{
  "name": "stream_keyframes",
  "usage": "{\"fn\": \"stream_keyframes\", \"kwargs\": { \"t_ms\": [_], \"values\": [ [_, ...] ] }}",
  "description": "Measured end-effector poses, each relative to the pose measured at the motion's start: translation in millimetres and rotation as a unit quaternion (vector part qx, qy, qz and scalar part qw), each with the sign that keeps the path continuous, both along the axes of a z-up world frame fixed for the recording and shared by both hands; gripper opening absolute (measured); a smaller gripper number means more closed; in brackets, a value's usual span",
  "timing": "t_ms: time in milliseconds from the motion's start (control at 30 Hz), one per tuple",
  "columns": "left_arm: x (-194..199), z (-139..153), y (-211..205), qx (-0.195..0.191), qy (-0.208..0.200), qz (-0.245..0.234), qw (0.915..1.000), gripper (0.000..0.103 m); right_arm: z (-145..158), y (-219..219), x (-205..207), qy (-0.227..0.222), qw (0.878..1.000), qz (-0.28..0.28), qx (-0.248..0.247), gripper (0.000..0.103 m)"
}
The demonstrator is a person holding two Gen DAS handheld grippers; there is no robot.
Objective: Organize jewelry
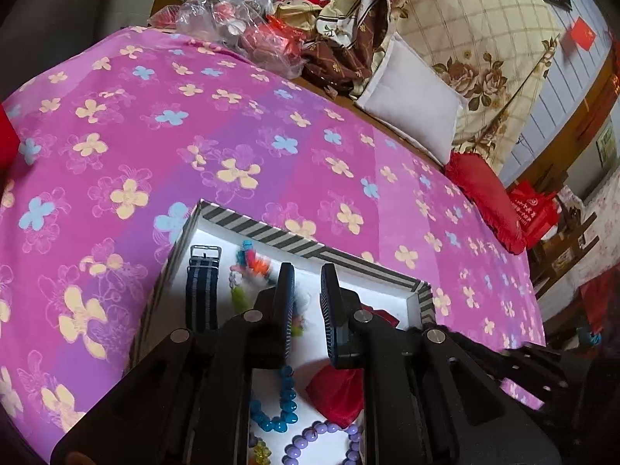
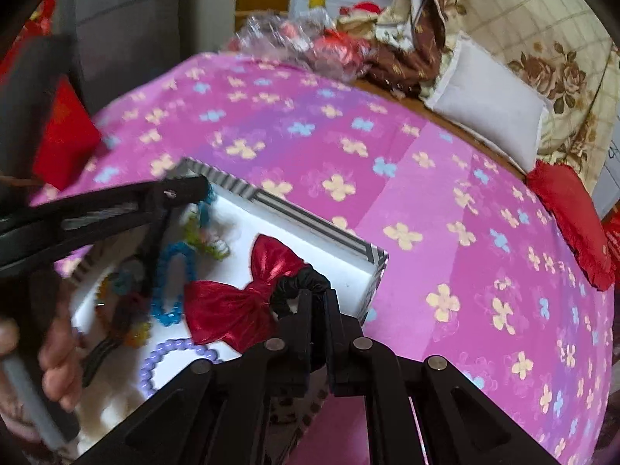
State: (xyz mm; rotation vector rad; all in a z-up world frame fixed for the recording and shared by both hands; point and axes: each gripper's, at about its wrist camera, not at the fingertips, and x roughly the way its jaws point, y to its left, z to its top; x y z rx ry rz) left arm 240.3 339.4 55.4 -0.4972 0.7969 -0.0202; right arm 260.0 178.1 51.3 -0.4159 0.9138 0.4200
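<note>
A striped-rim white box (image 1: 271,232) lies on the pink flowered bedspread and also shows in the right wrist view (image 2: 310,224). It holds a navy striped watch strap (image 1: 202,290), a blue bead bracelet (image 1: 285,407), a purple bead bracelet (image 1: 321,438) and a red bow (image 2: 240,302). My left gripper (image 1: 308,283) hovers open and empty over the box. My right gripper (image 2: 318,298) is shut on the black scrunchie (image 2: 298,283) attached to the red bow. The left gripper also shows in the right wrist view (image 2: 155,255), over the bracelets.
Pink flowered bedspread (image 1: 232,116) spreads all around the box. A white pillow (image 1: 410,112), a floral quilt (image 1: 484,38), a red cushion (image 1: 484,201) and crumpled plastic bags (image 1: 240,23) lie along the far edge. A red item (image 2: 62,131) sits at the left.
</note>
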Motion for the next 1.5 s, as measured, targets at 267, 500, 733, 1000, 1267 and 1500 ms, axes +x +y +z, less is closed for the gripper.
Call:
{"fn": "stream_keyframes", "kwargs": {
  "t_ms": [267, 500, 733, 1000, 1267, 1500],
  "values": [
    [-9, 13, -5, -0.002, -0.019, 0.000, 0.9998, 0.042, 10, -19, -6, -0.035, 0.999, -0.026, -0.007, 0.057],
    [-17, 26, -27, 0.050, -0.024, 0.002, 0.9984, 0.043, 29, -83, -50, -0.046, 0.997, -0.060, 0.017, 0.058],
    [-41, 42, -47, 0.098, -0.040, 0.006, 0.9944, 0.043, 11, -176, -125, 0.000, 0.990, -0.129, 0.060, 0.058],
    [-104, 48, -64, 0.139, -0.049, 0.010, 0.9891, 0.043, 1, -203, -172, 0.022, 0.988, -0.120, 0.090, 0.058],
    [-161, 25, -25, 0.136, -0.012, 0.092, 0.9863, 0.045, -25, -134, -161, 0.081, 0.990, -0.033, 0.109, 0.057],
    [-145, -13, 6, 0.139, 0.054, 0.104, 0.9833, 0.045, -53, -126, -135, 0.100, 0.989, -0.074, 0.081, 0.040]
  ]
}}
